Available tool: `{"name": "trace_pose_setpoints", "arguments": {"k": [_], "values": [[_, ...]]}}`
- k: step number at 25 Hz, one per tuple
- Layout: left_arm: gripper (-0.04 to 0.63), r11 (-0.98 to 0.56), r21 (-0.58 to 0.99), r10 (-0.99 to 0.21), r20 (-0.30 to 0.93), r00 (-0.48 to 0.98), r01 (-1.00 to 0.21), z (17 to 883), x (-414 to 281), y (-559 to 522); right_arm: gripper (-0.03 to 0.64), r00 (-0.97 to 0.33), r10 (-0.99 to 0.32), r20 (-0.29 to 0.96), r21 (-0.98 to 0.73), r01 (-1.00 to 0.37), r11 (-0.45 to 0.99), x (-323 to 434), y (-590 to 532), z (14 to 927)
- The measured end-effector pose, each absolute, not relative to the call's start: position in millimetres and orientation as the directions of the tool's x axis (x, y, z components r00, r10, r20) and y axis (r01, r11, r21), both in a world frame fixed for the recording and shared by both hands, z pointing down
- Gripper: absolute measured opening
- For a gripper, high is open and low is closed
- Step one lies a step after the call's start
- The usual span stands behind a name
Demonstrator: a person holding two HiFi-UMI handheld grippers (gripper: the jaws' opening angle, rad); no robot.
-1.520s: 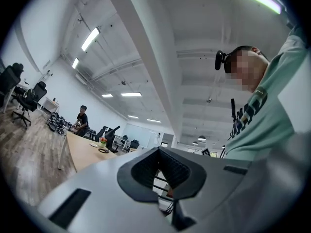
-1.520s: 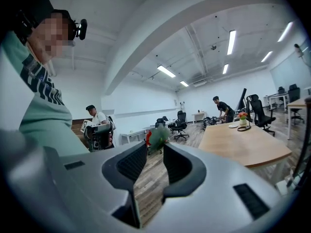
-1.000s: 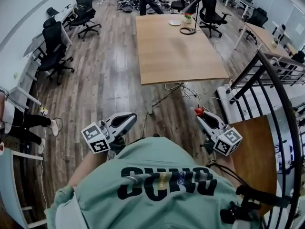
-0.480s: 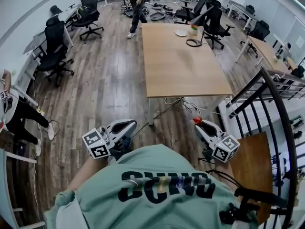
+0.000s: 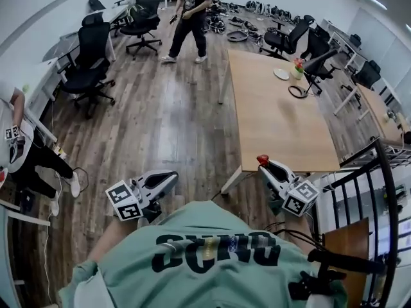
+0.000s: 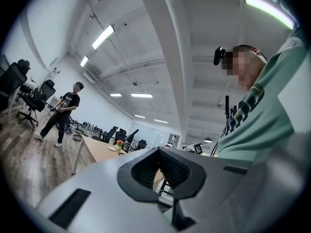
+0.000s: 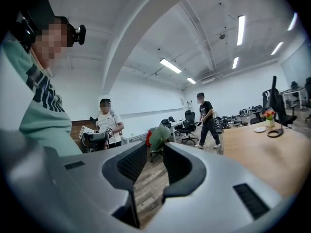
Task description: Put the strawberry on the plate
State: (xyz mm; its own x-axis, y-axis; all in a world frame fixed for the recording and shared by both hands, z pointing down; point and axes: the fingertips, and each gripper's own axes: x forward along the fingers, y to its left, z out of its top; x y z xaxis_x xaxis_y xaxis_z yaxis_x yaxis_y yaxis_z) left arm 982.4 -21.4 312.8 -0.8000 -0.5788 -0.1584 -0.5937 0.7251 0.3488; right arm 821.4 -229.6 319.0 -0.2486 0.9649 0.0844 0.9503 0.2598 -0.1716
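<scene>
The red strawberry (image 5: 262, 160) with its green leaves (image 7: 156, 136) sits pinched at the tips of my right gripper (image 5: 263, 165), which is shut on it and held level just off the near corner of the long wooden table (image 5: 282, 124). The small white plate (image 5: 280, 74) lies at that table's far end, beside a flower pot; in the right gripper view the plate (image 7: 260, 129) shows far off to the right. My left gripper (image 5: 172, 176) hangs over the wooden floor with its jaws together and nothing in them.
A flower pot (image 5: 297, 65) and a black desk lamp (image 5: 316, 66) stand near the plate. A person (image 5: 191, 11) walks beyond the table, another sits at the left (image 5: 14, 140). Office chairs (image 5: 90, 59) line the left; a black railing (image 5: 383, 191) runs on my right.
The whole view has shifted: the table now lies to the right and closer, its near corner next to my right gripper. Both grippers keep their pose, with the strawberry still held.
</scene>
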Motion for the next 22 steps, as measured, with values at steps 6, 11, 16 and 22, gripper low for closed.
{"name": "trace_pose_setpoints", "arguments": {"k": [6,11,16,22], "values": [[0.005,0.742,0.378,-0.533,-0.171,-0.829,-0.555,311,963,62,0.112,-0.197,0.971,0.132,-0.202,0.954,0.221,805,-153,329],[0.005,0.737,0.413,-0.520,-0.161,-0.839,-0.536,317,946,84,0.112,-0.194,0.969,0.150,-0.220,0.949,0.224,778,-125,331],[0.005,0.766,0.383,-0.500,-0.149,-0.853,-0.516,310,911,89,0.112,-0.143,0.983,0.111,-0.220,0.961,0.165,735,-108,330],[0.005,0.814,0.357,-0.437,-0.143,-0.888,-0.458,302,842,81,0.112,-0.068,0.994,0.085,-0.218,0.972,0.086,657,-103,328]]}}
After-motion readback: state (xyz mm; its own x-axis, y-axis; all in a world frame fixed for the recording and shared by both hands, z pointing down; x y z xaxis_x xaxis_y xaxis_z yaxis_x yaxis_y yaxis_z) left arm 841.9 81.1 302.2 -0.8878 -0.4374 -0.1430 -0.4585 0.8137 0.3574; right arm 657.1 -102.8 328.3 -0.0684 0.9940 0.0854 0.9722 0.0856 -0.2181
